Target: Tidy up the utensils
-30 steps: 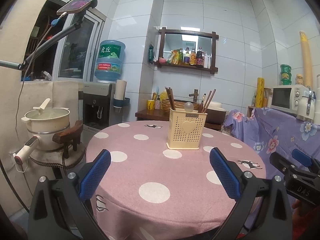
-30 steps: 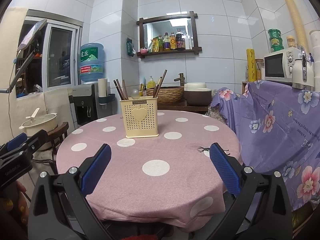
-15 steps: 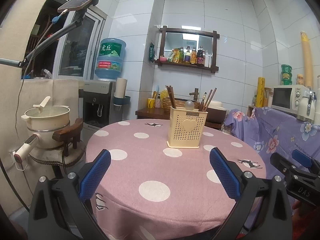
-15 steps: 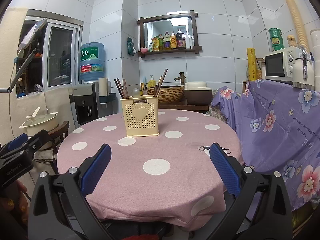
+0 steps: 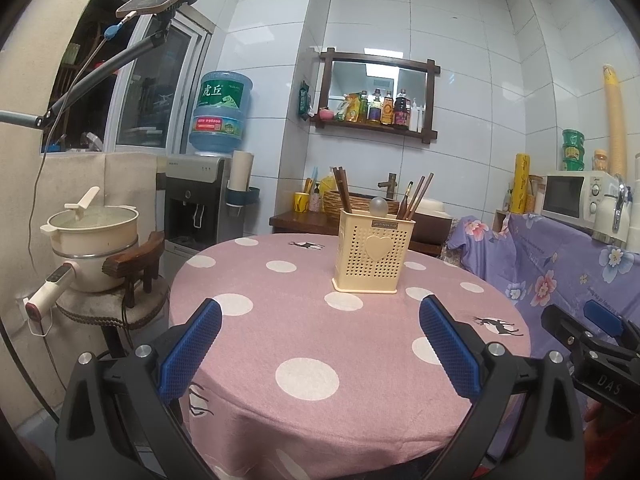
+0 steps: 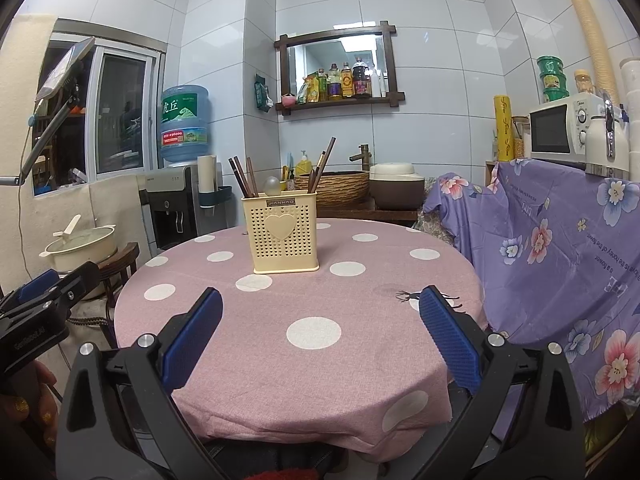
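Observation:
A cream perforated utensil holder point(image 5: 373, 255) with a heart on its front stands upright near the middle of the round table point(image 5: 304, 320); it also shows in the right wrist view point(image 6: 285, 235). Dark chopsticks point(image 5: 342, 190) and a clear round-ended utensil point(image 5: 378, 205) stick out of it. My left gripper point(image 5: 320, 332) is open and empty above the table's near edge. My right gripper point(image 6: 320, 330) is open and empty, also short of the holder. Each gripper shows at the edge of the other's view.
The table wears a pink polka-dot cloth. A cream pot point(image 5: 94, 236) sits on a wooden stool at the left. A water dispenser point(image 5: 196, 204) stands behind. A purple floral-covered cabinet point(image 6: 560, 240) with a microwave point(image 6: 560, 130) is at the right.
Both grippers have drifted slightly, so the view rose a little; the holder sits a touch lower in frame. Both stay open and empty.

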Tool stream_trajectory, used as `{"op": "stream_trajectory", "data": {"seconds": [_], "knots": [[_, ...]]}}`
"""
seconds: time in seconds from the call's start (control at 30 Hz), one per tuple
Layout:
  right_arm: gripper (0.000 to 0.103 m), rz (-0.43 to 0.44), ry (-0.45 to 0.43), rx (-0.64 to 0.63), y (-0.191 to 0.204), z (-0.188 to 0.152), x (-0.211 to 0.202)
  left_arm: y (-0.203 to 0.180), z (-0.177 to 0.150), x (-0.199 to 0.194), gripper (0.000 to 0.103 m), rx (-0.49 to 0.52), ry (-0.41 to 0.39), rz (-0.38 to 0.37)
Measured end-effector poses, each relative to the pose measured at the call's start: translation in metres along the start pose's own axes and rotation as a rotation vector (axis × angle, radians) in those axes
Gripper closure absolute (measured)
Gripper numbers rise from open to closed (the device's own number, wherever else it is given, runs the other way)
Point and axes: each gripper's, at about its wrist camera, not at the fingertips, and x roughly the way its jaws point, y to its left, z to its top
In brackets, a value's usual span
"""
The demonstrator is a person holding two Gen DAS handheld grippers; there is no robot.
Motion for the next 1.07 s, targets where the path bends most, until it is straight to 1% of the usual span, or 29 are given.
{"op": "stream_trajectory", "data": {"seconds": [0.23,0.43,0.57,0.8,1.07], "knots": [[0.006,0.002,0.0,0.0,0.0,0.0,0.0,-0.001,-0.002,0.004,0.005,-0.012,0.039,-0.031],[0.006,0.003,0.001,0.0,0.0,0.0,-0.001,-0.003,-0.002,0.005,0.005,-0.015,0.039,-0.025],[0.006,0.002,0.0,-0.001,0.001,0.0,-0.001,-0.006,-0.003,0.007,0.005,0.0,0.049,-0.022],[0.006,0.002,0.001,0.0,0.0,0.0,-0.001,-0.006,-0.004,0.008,0.005,-0.01,0.052,-0.021],[0.006,0.003,0.003,0.0,0.0,-0.001,-0.001,-0.005,-0.004,0.012,0.005,-0.015,0.079,-0.015]]}}
